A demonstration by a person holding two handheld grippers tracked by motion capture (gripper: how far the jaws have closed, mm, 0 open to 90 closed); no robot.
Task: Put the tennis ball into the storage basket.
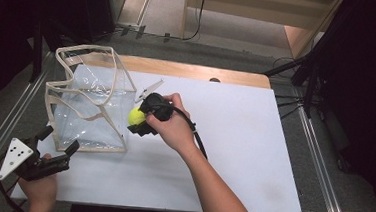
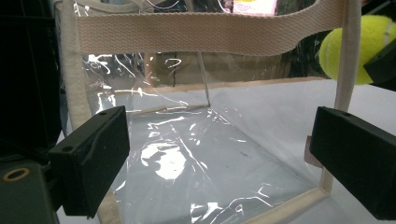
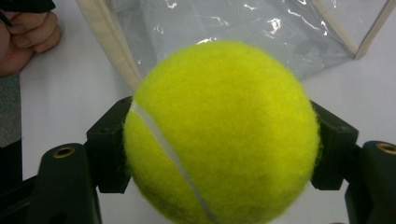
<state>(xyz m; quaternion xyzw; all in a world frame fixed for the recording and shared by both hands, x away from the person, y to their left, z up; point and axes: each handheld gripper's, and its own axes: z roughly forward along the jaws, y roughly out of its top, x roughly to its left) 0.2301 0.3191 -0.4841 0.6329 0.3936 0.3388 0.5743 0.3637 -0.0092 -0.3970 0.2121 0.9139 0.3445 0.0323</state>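
The right hand-held gripper (image 1: pixel 139 120), clamped on the yellow tennis ball (image 3: pixel 219 133), is carrying it beside the clear bag (image 1: pixel 88 106) on the counter (image 1: pixel 234 139), while the left hand-held gripper (image 1: pixel 59 142) is waiting with jaws apart; next, I judge, lifting over the rim

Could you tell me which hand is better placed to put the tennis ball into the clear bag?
The right. The right gripper is shut on the tennis ball beside the clear bag. The left gripper sits open at the bag's near corner, holding nothing.
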